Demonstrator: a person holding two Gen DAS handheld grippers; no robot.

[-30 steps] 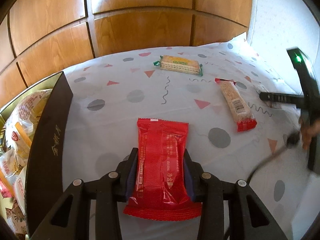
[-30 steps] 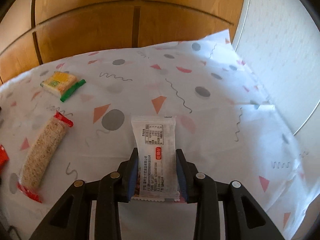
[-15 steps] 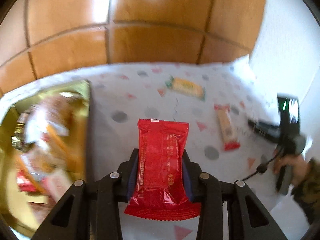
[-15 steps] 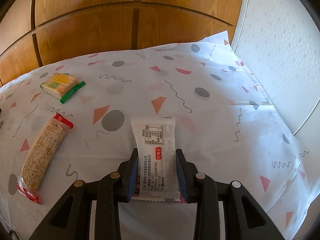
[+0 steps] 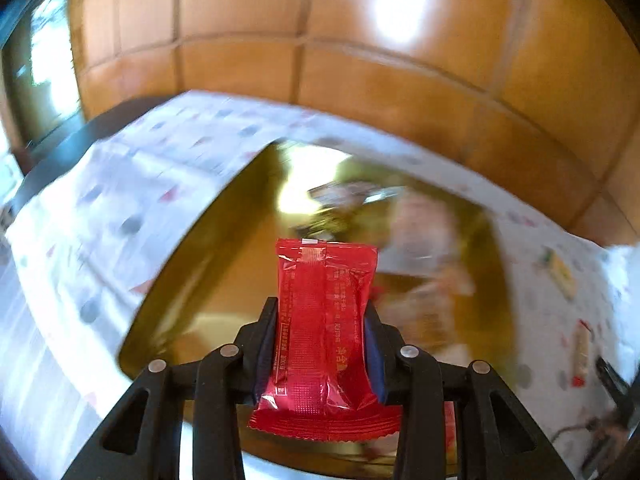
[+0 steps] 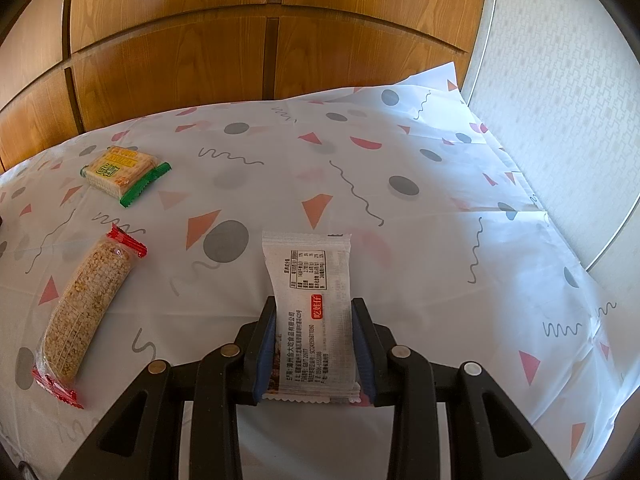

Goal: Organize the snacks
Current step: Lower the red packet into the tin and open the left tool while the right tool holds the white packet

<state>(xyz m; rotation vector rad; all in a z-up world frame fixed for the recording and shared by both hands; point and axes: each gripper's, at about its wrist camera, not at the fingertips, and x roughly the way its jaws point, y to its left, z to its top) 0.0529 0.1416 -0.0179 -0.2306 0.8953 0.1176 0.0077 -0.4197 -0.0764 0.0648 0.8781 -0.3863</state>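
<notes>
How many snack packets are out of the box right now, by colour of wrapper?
Red packet, in the left gripper: 1
White packet, in the right gripper: 1
Yellow cracker pack with green ends: 1
Clear grain bar with red ends: 1
Total: 4

Ahead of right fingers (image 6: 362,320): bare desk (image 6: 420,264). Off to their left: rice bar (image 6: 86,304), cracker pack (image 6: 120,170). Beneath left fingers (image 5: 266,344): box (image 5: 192,272), partly filled.

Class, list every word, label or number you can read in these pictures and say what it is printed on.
"吃娃仔": red label on the white packet in the right gripper.
Its nutrition table and small print: too small.
Red packet in the left gripper: gold print, unreadable.
Biscuit pack: lettering blurred.
</notes>
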